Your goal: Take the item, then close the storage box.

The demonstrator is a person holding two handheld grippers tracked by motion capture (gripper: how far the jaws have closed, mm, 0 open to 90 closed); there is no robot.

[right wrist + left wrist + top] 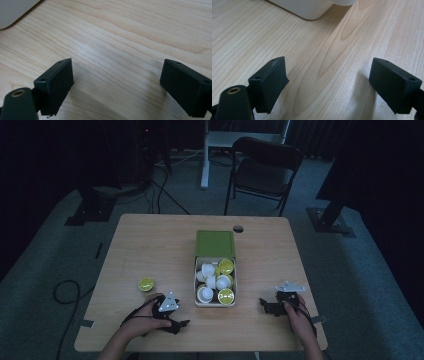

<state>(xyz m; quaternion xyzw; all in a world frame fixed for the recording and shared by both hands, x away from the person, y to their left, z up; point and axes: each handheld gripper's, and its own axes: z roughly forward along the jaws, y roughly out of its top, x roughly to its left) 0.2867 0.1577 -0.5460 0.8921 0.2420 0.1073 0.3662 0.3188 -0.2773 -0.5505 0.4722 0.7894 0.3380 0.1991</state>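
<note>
My left claw (176, 320) rests on the wooden counter (150, 245) just to the near left of the white box (198, 301) of coffee capsules, its jaws spread wide with only bare wood between them. My right claw (266, 306) lies on the counter to the near right of that box, jaws likewise spread and holding nothing. One yellow-green capsule (146, 284) sits alone left of the box, and the box's green lid (215, 243) lies against its far end.

White box (215, 303), green lid open, holding green-topped white capsules (226, 295).
</note>
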